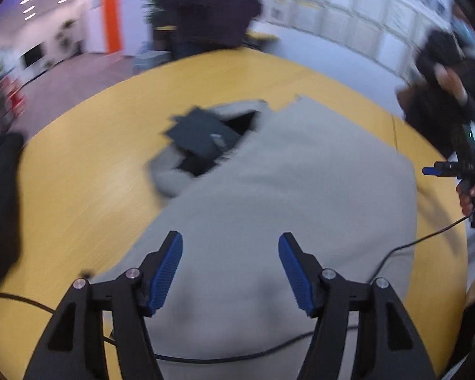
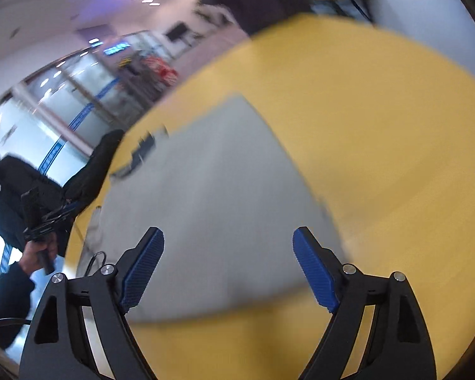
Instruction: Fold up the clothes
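Note:
A grey garment (image 1: 294, 183) lies spread on the yellow wooden table (image 1: 88, 171), folded into a broad panel with its dark inner lining (image 1: 202, 136) showing at the far left. My left gripper (image 1: 230, 240) is open and empty, held above the garment's near part. In the right wrist view the same grey garment (image 2: 212, 190) lies ahead, and my right gripper (image 2: 228, 237) is open and empty above its near edge. The right gripper's handle (image 1: 459, 164) also shows in the left wrist view at the far right. Both views are blurred.
A black cable (image 1: 405, 247) trails over the garment's near right part and the table. A dark object (image 1: 0, 205) lies at the table's left edge. A person in dark clothes (image 1: 209, 6) stands behind the far edge. The table edge (image 2: 205, 63) curves across the right wrist view.

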